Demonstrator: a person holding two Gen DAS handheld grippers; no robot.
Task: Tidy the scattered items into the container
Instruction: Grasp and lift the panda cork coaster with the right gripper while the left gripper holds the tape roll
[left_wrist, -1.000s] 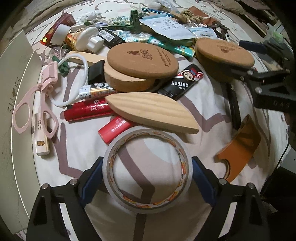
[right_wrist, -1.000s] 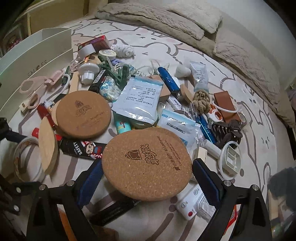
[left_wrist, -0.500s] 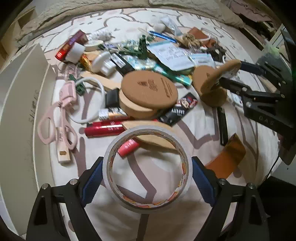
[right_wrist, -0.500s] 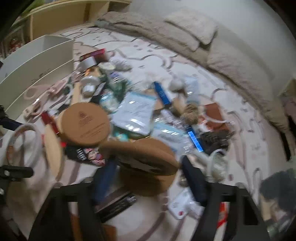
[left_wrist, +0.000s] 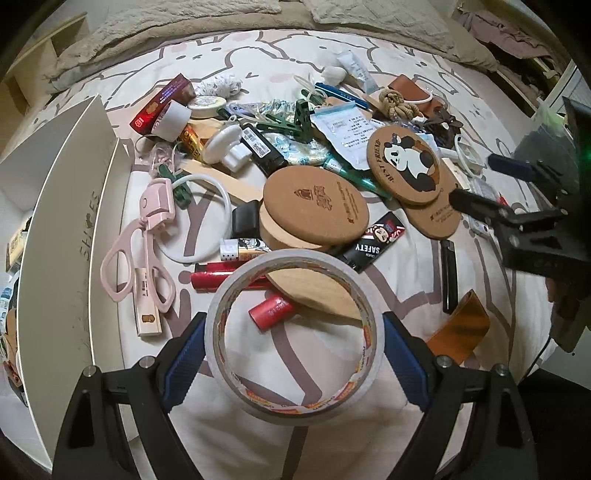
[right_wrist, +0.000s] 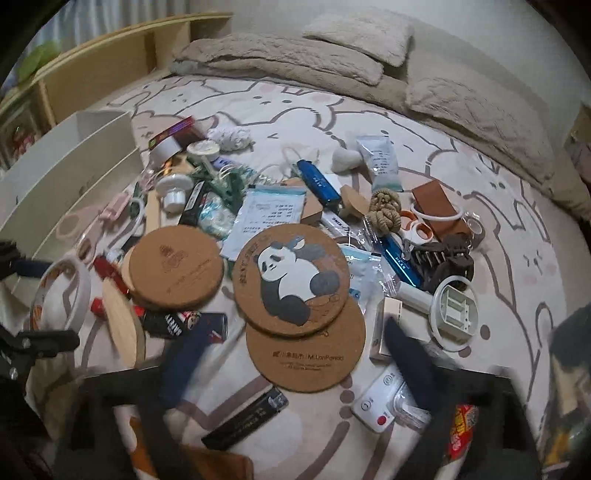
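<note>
The left gripper (left_wrist: 293, 345) is clamped across a light, stiff tape roll (left_wrist: 294, 336), raised above the bed right of the white shoebox (left_wrist: 70, 236), while the right gripper (right_wrist: 295, 365) hangs apart, empty.

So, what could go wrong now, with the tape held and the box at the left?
1. The left gripper holds the tape roll only by its thin rim; it may slip or deform on the way to the white box.
2. The right gripper is open and blurred above the panda coaster; a hasty grab might take both stacked coasters or scatter the pile.
</note>
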